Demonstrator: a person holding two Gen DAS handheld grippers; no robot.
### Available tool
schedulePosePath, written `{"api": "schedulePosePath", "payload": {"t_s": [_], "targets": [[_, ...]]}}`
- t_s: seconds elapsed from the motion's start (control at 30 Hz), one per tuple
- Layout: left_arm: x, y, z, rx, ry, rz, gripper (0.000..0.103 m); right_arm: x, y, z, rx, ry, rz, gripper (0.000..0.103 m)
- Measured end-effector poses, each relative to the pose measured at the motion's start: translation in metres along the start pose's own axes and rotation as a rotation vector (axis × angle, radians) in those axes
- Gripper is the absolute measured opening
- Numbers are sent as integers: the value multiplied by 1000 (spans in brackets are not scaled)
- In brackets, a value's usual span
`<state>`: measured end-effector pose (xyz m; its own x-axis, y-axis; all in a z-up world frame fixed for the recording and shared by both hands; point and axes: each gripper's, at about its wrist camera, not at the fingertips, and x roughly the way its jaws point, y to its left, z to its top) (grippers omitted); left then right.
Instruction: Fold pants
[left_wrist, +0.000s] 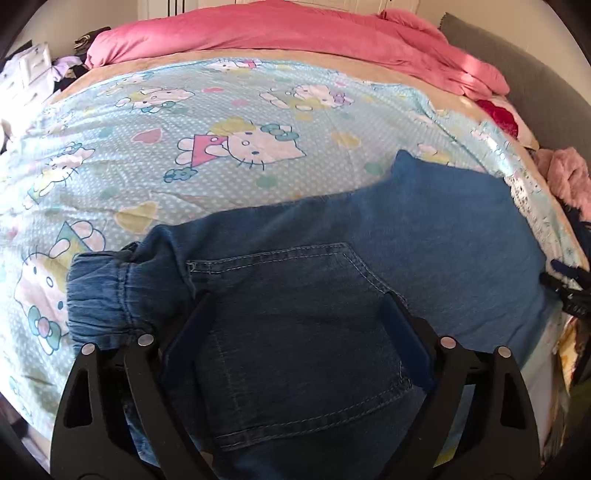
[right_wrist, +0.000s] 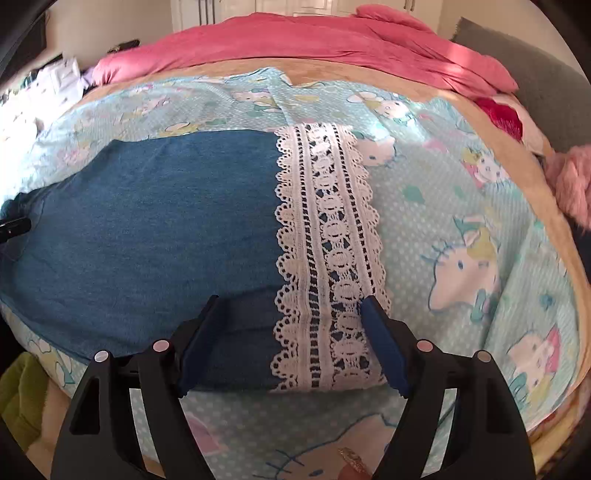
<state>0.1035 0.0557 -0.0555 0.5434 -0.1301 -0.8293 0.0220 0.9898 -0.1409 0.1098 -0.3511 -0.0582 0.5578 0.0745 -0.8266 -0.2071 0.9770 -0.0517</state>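
Observation:
Blue denim pants (left_wrist: 424, 236) lie flat on a bed with a light-blue cartoon-cat sheet (left_wrist: 207, 110). In the left wrist view the elastic waistband (left_wrist: 99, 295) is at the left and a back pocket (left_wrist: 295, 295) lies between my fingers. My left gripper (left_wrist: 295, 299) is open just above the pocket, holding nothing. In the right wrist view the pant leg (right_wrist: 147, 221) ends in a white lace hem (right_wrist: 328, 240). My right gripper (right_wrist: 291, 301) is open over the leg's near edge, one finger on each side of the lace, holding nothing.
A pink blanket (left_wrist: 295, 33) is bunched along the far side of the bed. A grey headboard (left_wrist: 535, 92) and pink fluffy fabric (left_wrist: 569, 177) are at the right. White drawers with clothes (left_wrist: 29, 70) stand at the far left. A green item (right_wrist: 22, 398) lies below the bed edge.

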Motion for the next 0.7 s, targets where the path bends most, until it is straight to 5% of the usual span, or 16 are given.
{"api": "schedulePosePath", "payload": {"t_s": [0.27,0.5,0.7], "targets": [[-15,-8,-1,12,-45,2,90,-20,3,2,3,-59,16,76],[-44,-60,-10,157,-99,-21,93,-52,17,-7,-35,-127,72,76],[-20,-89,-37,278,10,5,93,-45,39,-11,-59,-96,108,76]]}}
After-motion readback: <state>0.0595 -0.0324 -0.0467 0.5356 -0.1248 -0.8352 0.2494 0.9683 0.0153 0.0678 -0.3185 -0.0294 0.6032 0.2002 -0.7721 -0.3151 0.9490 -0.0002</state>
